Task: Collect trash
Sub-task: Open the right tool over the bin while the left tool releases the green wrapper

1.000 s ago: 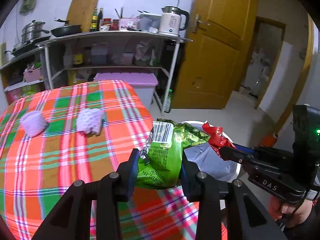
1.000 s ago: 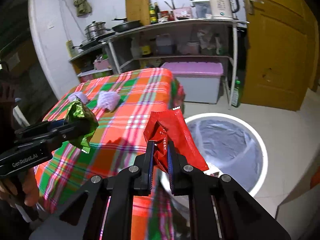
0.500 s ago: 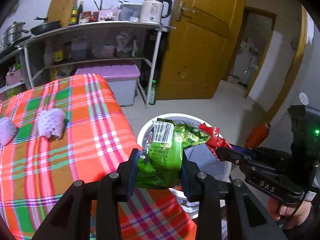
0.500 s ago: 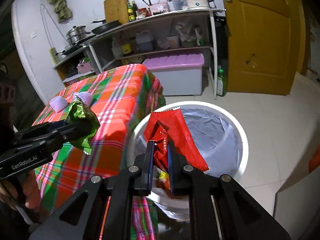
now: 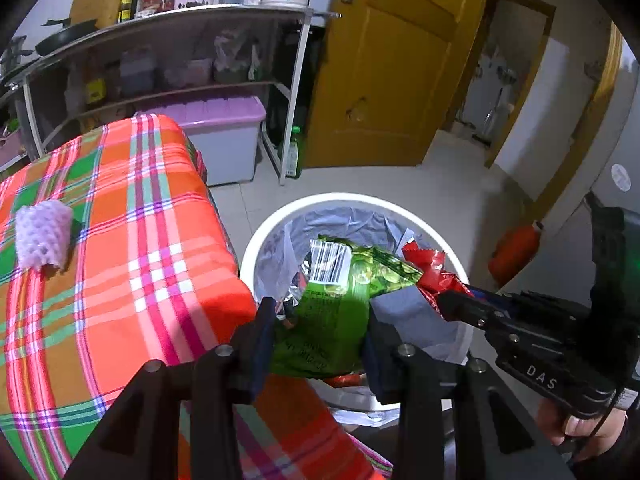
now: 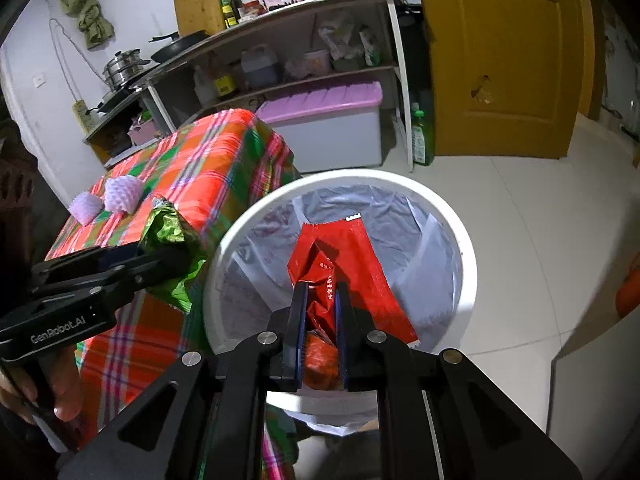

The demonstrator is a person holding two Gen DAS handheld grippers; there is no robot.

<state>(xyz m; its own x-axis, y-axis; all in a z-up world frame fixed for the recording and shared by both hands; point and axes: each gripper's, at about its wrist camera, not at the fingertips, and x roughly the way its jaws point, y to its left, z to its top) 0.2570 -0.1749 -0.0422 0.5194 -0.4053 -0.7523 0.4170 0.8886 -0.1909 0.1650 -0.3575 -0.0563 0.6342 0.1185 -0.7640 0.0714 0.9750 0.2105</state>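
Two purple foam-net fruit sleeves [image 6: 120, 194] lie side by side on the tabletop [image 5: 120, 248], which is draped in a red, green and orange plaid cloth; they sit well to the left of and beyond both tools. Only one of them shows in the left wrist view [image 5: 42, 236], soft and dimpled, lying on its side.

Two pieces of trash are in hand, one per tool. The left tool [image 5: 320, 332] has its jaws parted to a moderate width and pressed against both sides of one crinkled green foil snack bag [image 5: 332, 308] with a white barcode patch and a silvery inner lining. In the right wrist view this tool [image 6: 168, 258] sits at the tabletop's edge, just left of the bin, the bag [image 6: 170, 236] bunched at its tips.

One round white plastic trash bin [image 6: 460, 232], lined with a thin grey-blue plastic bag, stands on the tiled floor directly ahead of and below both tools. The right tool [image 6: 320, 300] is closed to a narrow gap, pinching one glossy red foil wrapper [image 6: 340, 256] with a serrated top edge; the wrapper hangs over the bin's opening. In the left wrist view the right tool [image 5: 448, 304] reaches in from the right, its wrapper [image 5: 432, 272] touching the green bag above the bin [image 5: 256, 240]. Some orange-red trash already lies inside the bin.
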